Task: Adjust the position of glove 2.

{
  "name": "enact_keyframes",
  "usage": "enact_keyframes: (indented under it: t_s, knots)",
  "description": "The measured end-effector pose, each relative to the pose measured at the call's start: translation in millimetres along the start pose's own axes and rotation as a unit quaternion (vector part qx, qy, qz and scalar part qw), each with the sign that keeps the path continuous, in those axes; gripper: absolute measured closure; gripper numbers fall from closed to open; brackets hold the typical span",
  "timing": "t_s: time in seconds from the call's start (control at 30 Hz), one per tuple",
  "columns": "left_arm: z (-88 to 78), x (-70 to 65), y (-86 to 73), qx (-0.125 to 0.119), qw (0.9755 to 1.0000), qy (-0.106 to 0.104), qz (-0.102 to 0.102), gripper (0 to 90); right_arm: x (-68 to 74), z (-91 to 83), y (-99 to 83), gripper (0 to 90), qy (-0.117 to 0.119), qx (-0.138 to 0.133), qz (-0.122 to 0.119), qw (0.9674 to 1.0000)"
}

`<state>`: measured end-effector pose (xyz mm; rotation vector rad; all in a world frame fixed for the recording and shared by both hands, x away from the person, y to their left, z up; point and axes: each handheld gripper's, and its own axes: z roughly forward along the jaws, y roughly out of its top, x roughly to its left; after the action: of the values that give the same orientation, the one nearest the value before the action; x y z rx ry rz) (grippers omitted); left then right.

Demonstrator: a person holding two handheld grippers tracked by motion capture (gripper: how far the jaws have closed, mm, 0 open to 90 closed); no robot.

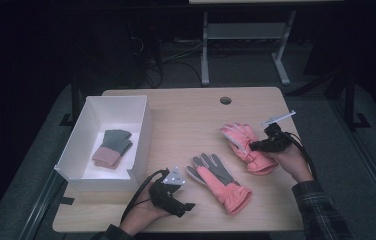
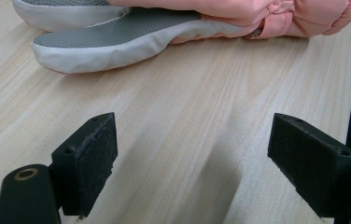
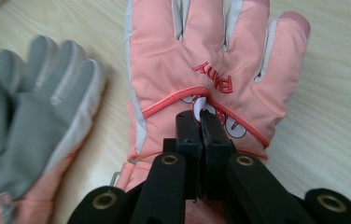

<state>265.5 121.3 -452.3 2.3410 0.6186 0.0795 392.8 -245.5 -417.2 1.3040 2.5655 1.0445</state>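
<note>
Two pink ski gloves lie on the wooden table (image 1: 186, 120). One glove (image 1: 247, 150) (image 3: 201, 46) lies back up with red lettering, and my right gripper (image 1: 258, 146) (image 3: 200, 116) is shut on a pinch of its fabric just below the knuckles. The other glove (image 1: 219, 183) (image 2: 131, 37) (image 3: 33, 116) lies palm up, grey side showing, at the table's middle front. My left gripper (image 1: 190, 202) (image 2: 192, 154) rests low near the front edge, just left of that glove's cuff, jaws open with bare wood between them.
A white box (image 1: 143, 131) stands at the table's left with a small grey-and-pink pair of gloves (image 1: 113, 148) inside. A cable hole (image 1: 225, 100) sits near the far edge. Dark floor and a desk frame lie beyond.
</note>
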Motion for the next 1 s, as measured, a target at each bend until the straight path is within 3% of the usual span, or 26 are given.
enact_keyframes:
  t_s: [0.23, 0.33, 0.57, 0.6, 0.77, 0.8, 1.0]
  knots:
    - [-0.5, -0.5, 0.0, 0.000, 1.0000, 0.001, 0.000, 15.4, 7.1, -25.8, -0.5, 88.0, 0.012, -0.023, 0.008, 0.9996]
    - [-0.5, -0.6, -0.1, 0.000, 1.0000, 0.002, -0.001, 15.4, 17.2, -38.9, -4.8, 88.0, 0.015, -0.020, 0.008, 0.9996]
    - [-1.0, 0.5, -0.5, -0.002, 1.0000, 0.004, 0.002, 15.4, 37.8, -61.7, -8.7, 88.0, 0.029, -0.041, 0.011, 0.9987]
    - [-0.6, 0.5, -0.6, -0.005, 1.0000, 0.005, -0.001, 15.4, 48.1, -66.4, -9.5, 87.9, 0.032, -0.046, 0.001, 0.9984]
    - [-0.8, 0.7, -0.6, -0.004, 1.0000, 0.005, -0.001, 15.4, 63.3, -68.4, -11.2, 87.9, 0.042, -0.048, -0.010, 0.9979]
    - [-0.5, 0.4, -0.6, -0.007, 1.0000, 0.005, -0.005, 15.4, 72.0, -66.4, -11.6, 87.9, 0.050, -0.050, -0.022, 0.9973]
    - [-0.7, 0.5, -0.6, -0.006, 0.9999, 0.005, -0.006, 15.4, 90.5, -58.4, -9.1, 87.9, 0.068, -0.041, -0.037, 0.9961]
